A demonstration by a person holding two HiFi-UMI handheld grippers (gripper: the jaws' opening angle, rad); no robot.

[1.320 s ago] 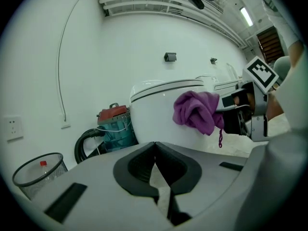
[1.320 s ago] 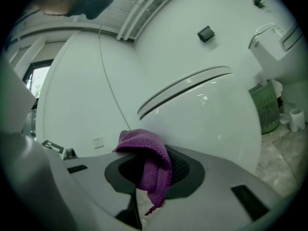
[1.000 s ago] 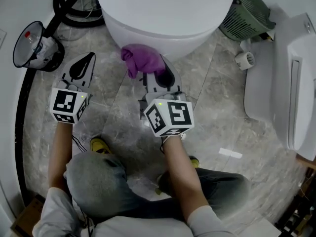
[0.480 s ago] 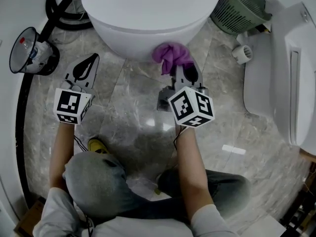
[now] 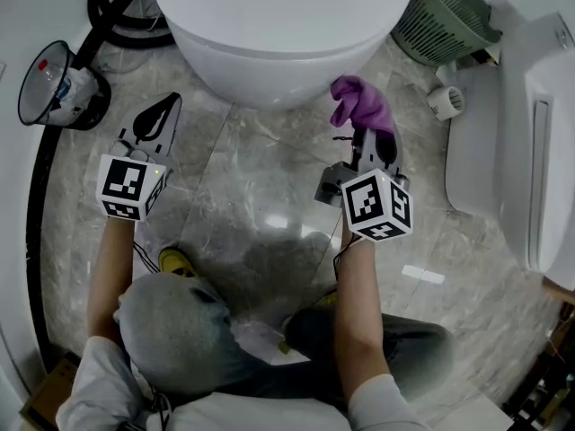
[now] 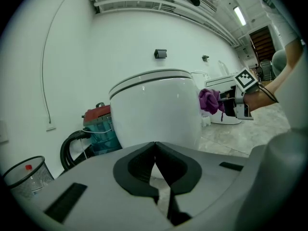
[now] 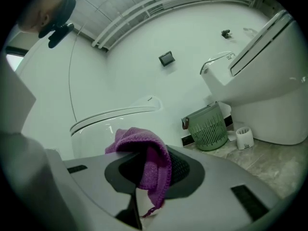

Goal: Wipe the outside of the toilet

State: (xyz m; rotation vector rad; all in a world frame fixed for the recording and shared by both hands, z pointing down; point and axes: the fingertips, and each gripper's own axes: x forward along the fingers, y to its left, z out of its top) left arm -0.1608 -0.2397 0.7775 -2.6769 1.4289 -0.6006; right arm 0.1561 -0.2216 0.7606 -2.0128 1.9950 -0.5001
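White toilet (image 5: pixel 278 25): glossy rounded bowl, lid down. Crumpled purple knit cloth (image 5: pixel 362 103) sits clamped in the right gripper (image 5: pixel 371 140) jaws, just beside the bowl's near-right curve. Left gripper (image 5: pixel 154 119): jaws together, empty, near-left of bowl.

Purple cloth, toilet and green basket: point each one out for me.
Purple cloth (image 5: pixel 360 104), head view, on the middle of the bunched fabric.
Toilet (image 6: pixel 154 110), left gripper view, on the front of the white bowl.
Green basket (image 7: pixel 208 128), right gripper view, on its slatted side wall.
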